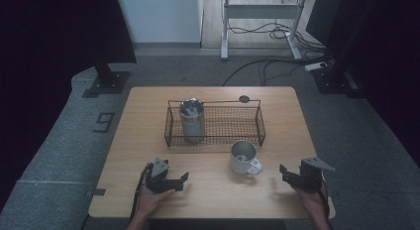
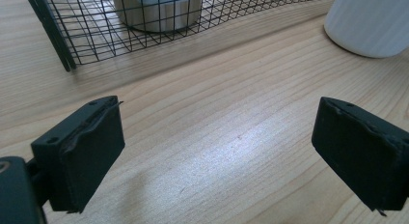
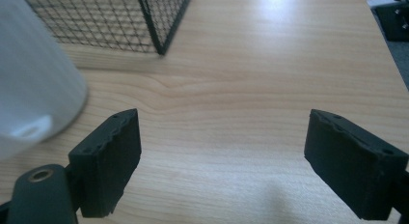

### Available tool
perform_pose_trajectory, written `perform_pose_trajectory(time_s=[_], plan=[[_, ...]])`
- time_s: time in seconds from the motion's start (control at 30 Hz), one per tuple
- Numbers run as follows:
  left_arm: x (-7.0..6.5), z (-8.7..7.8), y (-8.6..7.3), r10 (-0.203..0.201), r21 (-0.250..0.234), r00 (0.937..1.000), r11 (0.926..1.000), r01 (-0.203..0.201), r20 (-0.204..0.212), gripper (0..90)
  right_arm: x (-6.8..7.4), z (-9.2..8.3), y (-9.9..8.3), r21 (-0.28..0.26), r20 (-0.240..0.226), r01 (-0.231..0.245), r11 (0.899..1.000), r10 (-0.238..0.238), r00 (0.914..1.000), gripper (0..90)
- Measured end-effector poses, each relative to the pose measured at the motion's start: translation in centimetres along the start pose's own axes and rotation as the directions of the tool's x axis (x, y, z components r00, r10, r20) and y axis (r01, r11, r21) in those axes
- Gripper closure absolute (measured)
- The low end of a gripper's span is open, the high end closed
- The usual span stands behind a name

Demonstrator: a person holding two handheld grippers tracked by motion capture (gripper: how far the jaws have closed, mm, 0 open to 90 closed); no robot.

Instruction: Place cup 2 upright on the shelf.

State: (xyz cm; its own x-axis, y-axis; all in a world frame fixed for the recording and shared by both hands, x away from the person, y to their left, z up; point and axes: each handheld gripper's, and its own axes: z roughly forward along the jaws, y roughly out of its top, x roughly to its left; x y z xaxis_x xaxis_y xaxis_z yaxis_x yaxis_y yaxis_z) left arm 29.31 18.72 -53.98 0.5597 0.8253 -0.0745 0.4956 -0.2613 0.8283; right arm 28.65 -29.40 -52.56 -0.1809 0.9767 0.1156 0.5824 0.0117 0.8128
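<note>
**High view: both my grippers open, nothing held**

I work at a light wooden table point(image 1: 208, 190) on grey carpet, cables trailing behind. 1 black wire basket point(image 1: 257, 122) holds 1 steel canister point(image 1: 192, 120) at its left end. 1 white mug point(image 1: 243, 158) stands just before the basket, between my left gripper point(image 1: 179, 180) and right gripper point(image 1: 285, 173); each one's 2 jaws are spread, empty.

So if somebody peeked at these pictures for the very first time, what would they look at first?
Probably the black wire basket in the middle of the wooden table, with a shiny metal can standing upright in its left end. Next, the white mug on the table just in front of the basket. Then the left gripper and right gripper, each held in a hand near the front edge, jaws wide open and empty.
</note>
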Motion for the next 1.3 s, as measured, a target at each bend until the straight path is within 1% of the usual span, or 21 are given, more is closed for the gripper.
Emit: perform_pose_trajectory(time_s=[0.37, 0.47, 0.73, 0.83, 0.9, 1.0, 1.17, 1.3], plan=[[-0.1, 0.2, -0.1, -0.002, 0.007, 1.0000, 1.0000, 0.002, 0.002, 4.5, 1.6, -1.7, 1.2, -0.068, -0.076, 0.016, 0.998, -0.021, 0.9969, 12.9], [-0.1, 0.2, -0.1, -0.003, 0.007, 1.0000, 1.0000, 0.003, 0.004, 4.6, 2.4, -2.3, 1.7, -0.089, -0.110, 0.022, 0.996, -0.032, 0.9935, 13.0], [-0.2, 0.2, -0.1, -0.002, 0.008, 1.0000, 1.0000, 0.002, 0.003, 4.7, 4.4, -3.3, 2.6, -0.127, -0.159, 0.048, 0.991, -0.068, 0.9849, 13.0], [-0.2, 0.2, -0.1, -0.003, 0.008, 1.0000, 1.0000, 0.003, 0.003, 4.7, 4.9, -3.6, 2.9, -0.135, -0.184, 0.046, 0.990, -0.071, 0.9803, 13.0], [-0.2, 0.2, -0.1, -0.002, 0.009, 1.0000, 1.0000, 0.002, 0.003, 4.7, 5.1, -3.7, 3.0, -0.134, -0.223, 0.030, 0.991, -0.060, 0.9729, 13.0], [-0.3, 0.2, -0.1, -0.001, 0.011, 1.0000, 0.9999, 0.001, 0.004, 4.7, 5.4, -3.8, 3.2, -0.132, -0.250, 0.026, 0.991, -0.058, 0.9665, 13.0], [-0.3, 0.3, -0.1, -0.002, 0.009, 1.0000, 1.0000, 0.002, 0.004, 4.7, 5.8, -3.6, 3.2, -0.130, -0.255, 0.035, 0.991, -0.068, 0.9645, 13.0], [-0.2, 0.2, -0.1, -0.007, 0.008, 1.0000, 0.9999, 0.007, 0.004, 4.7, 6.2, -3.4, 3.3, -0.128, -0.264, 0.050, 0.991, -0.082, 0.9610, 12.9]])
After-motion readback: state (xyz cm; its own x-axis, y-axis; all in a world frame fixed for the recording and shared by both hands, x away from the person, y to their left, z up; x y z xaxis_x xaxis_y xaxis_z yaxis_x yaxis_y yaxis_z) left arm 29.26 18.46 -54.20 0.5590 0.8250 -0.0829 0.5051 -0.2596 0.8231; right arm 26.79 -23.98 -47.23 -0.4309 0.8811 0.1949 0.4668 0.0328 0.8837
